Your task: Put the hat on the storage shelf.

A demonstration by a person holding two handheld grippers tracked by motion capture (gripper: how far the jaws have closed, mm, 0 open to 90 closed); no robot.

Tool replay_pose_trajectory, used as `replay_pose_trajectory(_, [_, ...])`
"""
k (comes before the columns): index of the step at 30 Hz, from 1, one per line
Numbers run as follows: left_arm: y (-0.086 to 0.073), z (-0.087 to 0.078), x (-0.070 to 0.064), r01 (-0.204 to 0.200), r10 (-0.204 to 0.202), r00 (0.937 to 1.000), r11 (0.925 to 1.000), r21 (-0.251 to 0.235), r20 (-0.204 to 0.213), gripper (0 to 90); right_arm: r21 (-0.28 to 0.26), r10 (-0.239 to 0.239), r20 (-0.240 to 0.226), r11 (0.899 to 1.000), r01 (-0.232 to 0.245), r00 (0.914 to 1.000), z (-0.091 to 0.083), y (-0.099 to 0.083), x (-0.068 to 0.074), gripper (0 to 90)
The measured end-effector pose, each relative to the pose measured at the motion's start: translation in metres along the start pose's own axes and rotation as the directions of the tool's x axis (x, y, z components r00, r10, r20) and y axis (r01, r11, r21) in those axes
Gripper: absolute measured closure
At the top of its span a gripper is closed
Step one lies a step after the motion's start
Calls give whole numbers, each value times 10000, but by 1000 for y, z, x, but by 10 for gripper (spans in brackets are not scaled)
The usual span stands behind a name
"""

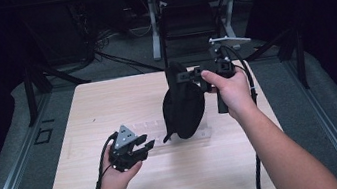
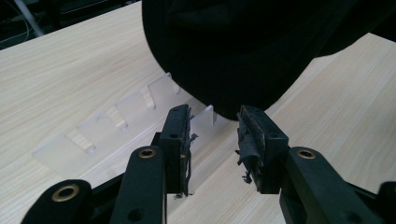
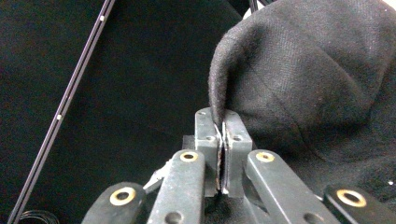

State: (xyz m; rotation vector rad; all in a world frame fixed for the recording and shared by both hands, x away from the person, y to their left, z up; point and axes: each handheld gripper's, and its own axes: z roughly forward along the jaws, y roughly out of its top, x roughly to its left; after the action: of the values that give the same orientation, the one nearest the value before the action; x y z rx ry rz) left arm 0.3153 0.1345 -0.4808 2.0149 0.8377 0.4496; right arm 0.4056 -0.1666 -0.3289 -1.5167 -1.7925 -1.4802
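Pinching the black fabric cap [image 1: 182,105] by its edge, the right gripper [image 1: 193,74] hangs it above the clear slotted acrylic rack [image 2: 122,116] mid-table, so the left gripper [image 1: 147,146], jaws apart, can steady it.

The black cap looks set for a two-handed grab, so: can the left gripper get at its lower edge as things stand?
Probably yes. The left gripper is open, aimed at the black cap that the right gripper holds up, with nothing between them; the clear rack lies lower.
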Motion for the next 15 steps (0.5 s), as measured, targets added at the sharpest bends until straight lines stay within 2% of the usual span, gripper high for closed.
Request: replay_pose_trajectory(15, [18,3,-16,-425,426,9986,9991,-68,311,640,12,-60,27,10000,60,10000,2,0,2,871])
